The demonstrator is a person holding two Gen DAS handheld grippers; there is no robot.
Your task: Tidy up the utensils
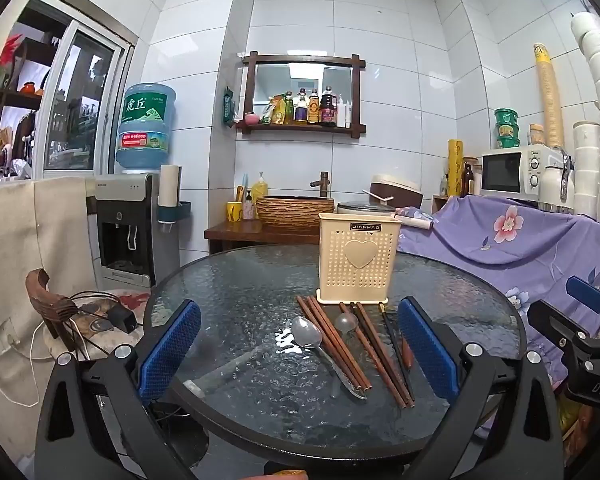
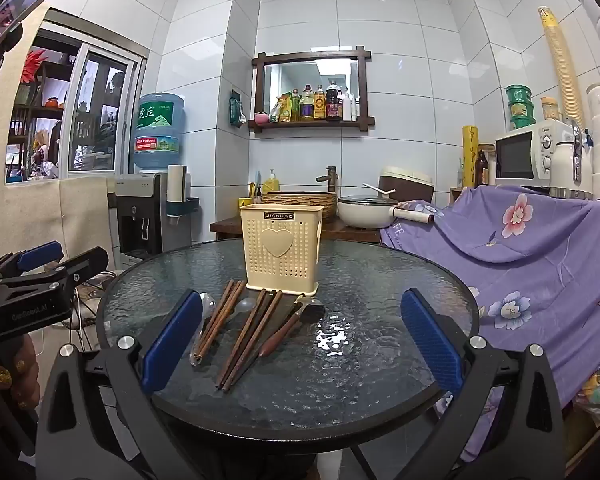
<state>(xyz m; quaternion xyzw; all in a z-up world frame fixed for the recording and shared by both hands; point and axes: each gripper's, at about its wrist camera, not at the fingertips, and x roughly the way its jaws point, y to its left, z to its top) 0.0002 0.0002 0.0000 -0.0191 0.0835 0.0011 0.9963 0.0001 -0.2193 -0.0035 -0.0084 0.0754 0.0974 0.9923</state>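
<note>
A cream perforated utensil holder [image 1: 358, 260] with a heart stands upright at the back of the round glass table [image 1: 240, 280]; it also shows in the right wrist view [image 2: 281, 251]. In front of it lie a metal spoon [image 1: 312, 340], several brown chopsticks [image 1: 332, 344], a clear spoon [image 1: 345, 322] and a wood-handled utensil [image 1: 406, 354]. My left gripper [image 1: 300, 350] is open and empty, held above the near table. My right gripper [image 2: 298, 342] is open and empty; the chopsticks [image 2: 256, 332], the clear spoon [image 2: 204, 320] and the wood-handled scoop [image 2: 288, 330] lie between its fingers.
A purple flowered cloth [image 2: 520, 248] covers furniture at the right. A water dispenser [image 1: 128, 224] and a wooden chair [image 1: 56, 312] with cables stand left. A sink counter [image 1: 260, 232] with a pot [image 2: 366, 210] is behind the table. The other gripper shows at the frame edge [image 1: 580, 332].
</note>
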